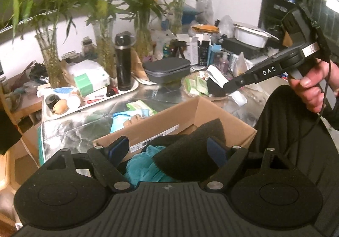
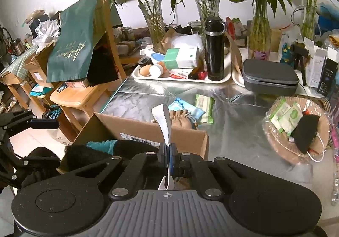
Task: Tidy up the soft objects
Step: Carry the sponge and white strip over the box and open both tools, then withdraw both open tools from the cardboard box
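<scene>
Left wrist view: left tool [image 1: 171, 152] spread wide over the open box [image 1: 190, 114], gripping nothing. Black foam [image 1: 190, 152] and teal cloth [image 1: 146, 164] lying in the box between the fingers; foam close against the right-hand finger, contact not certain. Up at right, right tool [image 1: 227, 86] pressed together on a white strip [image 1: 216, 75], held above the tabletop [image 1: 84, 131] beyond the box. Gripping hand [image 1: 313, 88] cut off at the frame edge.

Judged step: carrying the strip to the box. Next move: bringing the right tool back over the opening, lowering, then letting go without the strip snagging on the box wall; keeping the left tool clear.

Right wrist view: strip pinched in the shut fingers, standing upright and curling, its lower end dangling behind them. Box just ahead and below, foam and cloth showing over its near corner. On the tabletop past the box, a tan pouch [image 2: 180, 118] and wipes [image 2: 204, 107]; basket [image 2: 273, 141] well to the right.

Hard to tell: what the strip is made of, box floor hidden under the foam, pouch half-masked by the strip.
</scene>
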